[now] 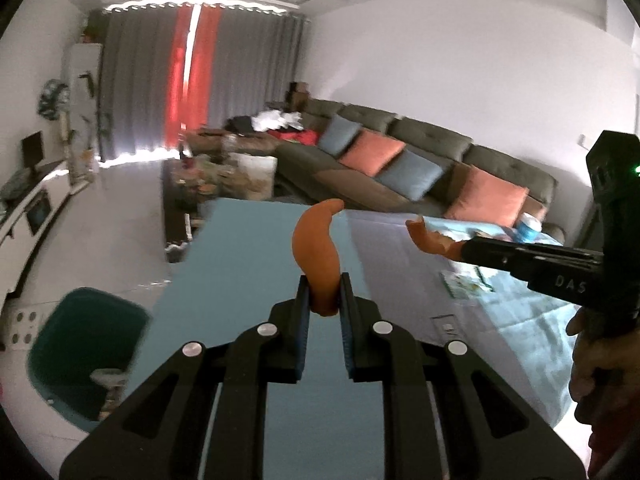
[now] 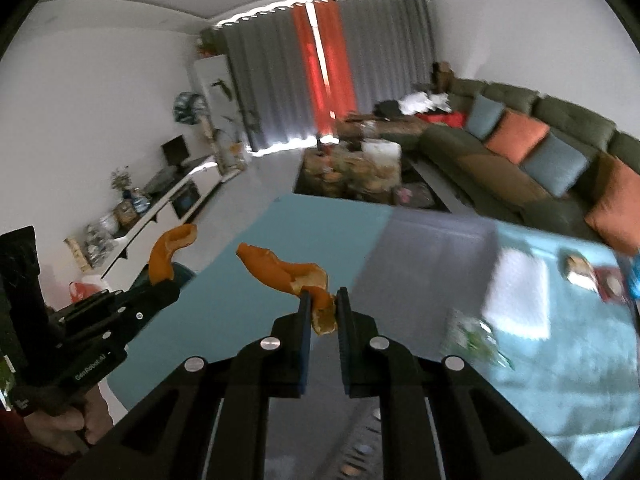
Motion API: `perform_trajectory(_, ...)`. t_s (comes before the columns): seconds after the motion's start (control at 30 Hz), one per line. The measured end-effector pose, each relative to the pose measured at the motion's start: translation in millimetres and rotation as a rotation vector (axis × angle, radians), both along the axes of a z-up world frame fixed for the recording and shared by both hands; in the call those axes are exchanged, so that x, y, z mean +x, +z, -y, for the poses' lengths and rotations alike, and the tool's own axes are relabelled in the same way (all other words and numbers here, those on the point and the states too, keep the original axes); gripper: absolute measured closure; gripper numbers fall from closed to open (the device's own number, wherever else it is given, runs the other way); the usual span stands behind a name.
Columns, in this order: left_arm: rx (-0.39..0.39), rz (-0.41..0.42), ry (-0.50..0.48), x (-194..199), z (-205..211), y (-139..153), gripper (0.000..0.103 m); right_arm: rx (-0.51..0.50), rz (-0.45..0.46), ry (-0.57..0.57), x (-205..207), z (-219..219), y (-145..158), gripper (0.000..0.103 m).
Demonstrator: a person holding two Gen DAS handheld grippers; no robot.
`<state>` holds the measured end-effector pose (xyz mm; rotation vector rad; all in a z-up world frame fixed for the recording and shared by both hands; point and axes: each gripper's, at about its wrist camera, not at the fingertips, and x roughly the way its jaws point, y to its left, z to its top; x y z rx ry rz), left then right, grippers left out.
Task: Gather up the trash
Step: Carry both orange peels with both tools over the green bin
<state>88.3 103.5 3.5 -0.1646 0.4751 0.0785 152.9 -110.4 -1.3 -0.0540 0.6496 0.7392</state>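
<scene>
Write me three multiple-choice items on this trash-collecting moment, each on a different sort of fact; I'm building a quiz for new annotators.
1. Where is the green bin?
A. on the sofa
B. on the floor beside the blue table
C. on the white cabinet

2. How many pieces of orange peel are held in all?
A. one
B. two
C. three

3. What state is the left tool in?
A. wide open and empty
B. shut on a peel
C. lying on the table

Key:
1 B: the left wrist view shows the green bin on the floor, off the edge of the blue table.
2 B: the left tool holds one curved peel, and the right tool holds another peel.
3 B: its pads clamp the peel's lower end, lifted above the table.
</scene>
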Motion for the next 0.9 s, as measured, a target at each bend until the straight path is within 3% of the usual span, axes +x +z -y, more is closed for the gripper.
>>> perform_trajectory(0.27, 0.045, 0.046, 0.185, -52, -67, 20, 0.089, 0.029, 0.050, 0.154, -14, -74, 21, 0.092)
perform_trajectory(0.5, 0.082, 0.035, 0.325, -92, -126, 24, 0.089, 0.021, 0.073, 0.285, -32, -142, 31, 0.092)
perform_trajectory(0.9, 0.054, -0.051, 0.452, -129, -218, -7, 0.089, -0.076, 0.059, 0.409, -43, -232, 11, 0.092)
